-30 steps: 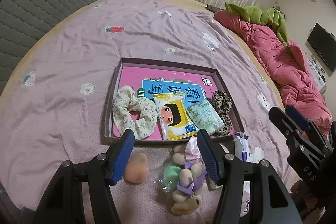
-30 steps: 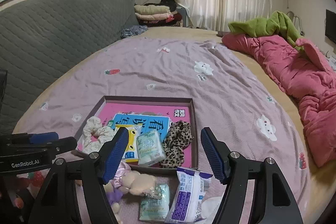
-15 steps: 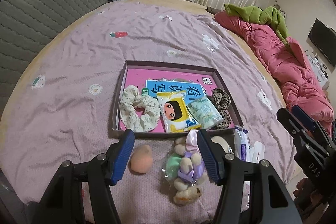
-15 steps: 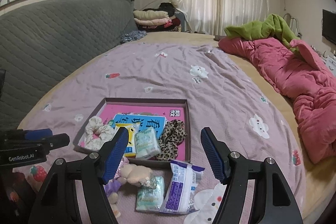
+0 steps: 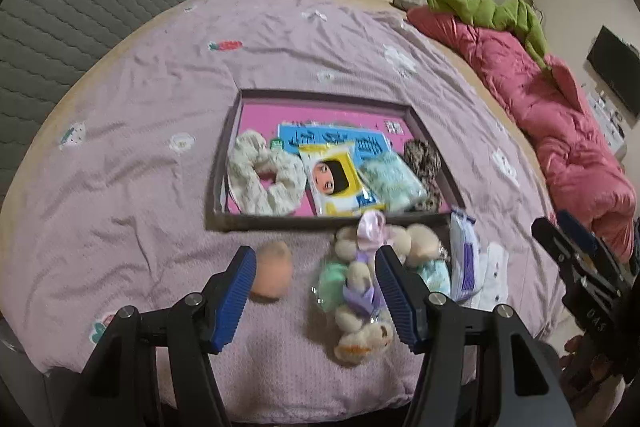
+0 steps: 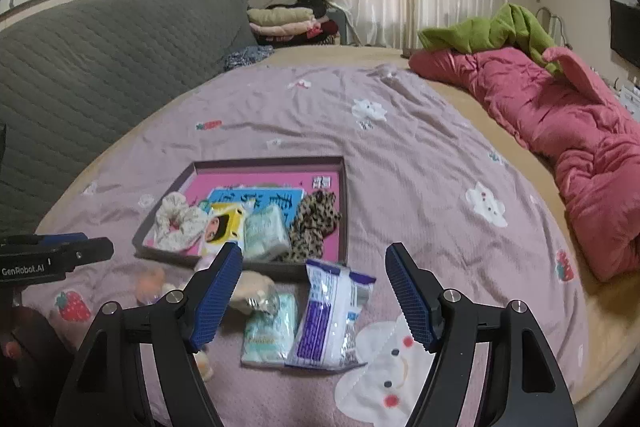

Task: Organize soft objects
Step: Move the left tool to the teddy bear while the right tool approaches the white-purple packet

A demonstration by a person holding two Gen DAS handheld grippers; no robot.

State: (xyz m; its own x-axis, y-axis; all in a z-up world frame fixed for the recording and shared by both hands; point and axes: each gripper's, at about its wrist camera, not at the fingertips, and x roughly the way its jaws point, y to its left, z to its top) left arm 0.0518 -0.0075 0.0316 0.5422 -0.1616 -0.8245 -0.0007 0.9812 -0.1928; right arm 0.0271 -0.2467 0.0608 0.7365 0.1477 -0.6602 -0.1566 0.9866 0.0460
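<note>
A shallow box with a pink floor (image 5: pixel 256 113) (image 6: pixel 344 187) lies on the purple bedspread. It holds a floral scrunchie (image 5: pixel 262 183), a yellow wipes pack (image 5: pixel 338 183), a green tissue pack (image 5: pixel 390 179) and a leopard scrunchie (image 6: pixel 314 223). In front of it lie a peach sponge (image 5: pixel 270 273), a plush bear in a purple dress (image 5: pixel 362 287), a green tissue pack (image 6: pixel 272 327) and a purple-white pack (image 6: pixel 332 311). My left gripper (image 5: pixel 316 301) is open and empty above the sponge and bear. My right gripper (image 6: pixel 314 299) is open and empty above the two packs.
A pink quilt (image 6: pixel 560 131) with a green blanket (image 6: pixel 484 31) lies along the right side of the bed. A grey padded headboard (image 6: pixel 100 67) stands on the left. Folded clothes (image 6: pixel 288 21) are stacked at the far end.
Both grippers have pulled back and up from the box, so the loose items in front of it show more fully. Nothing was picked up or moved.
</note>
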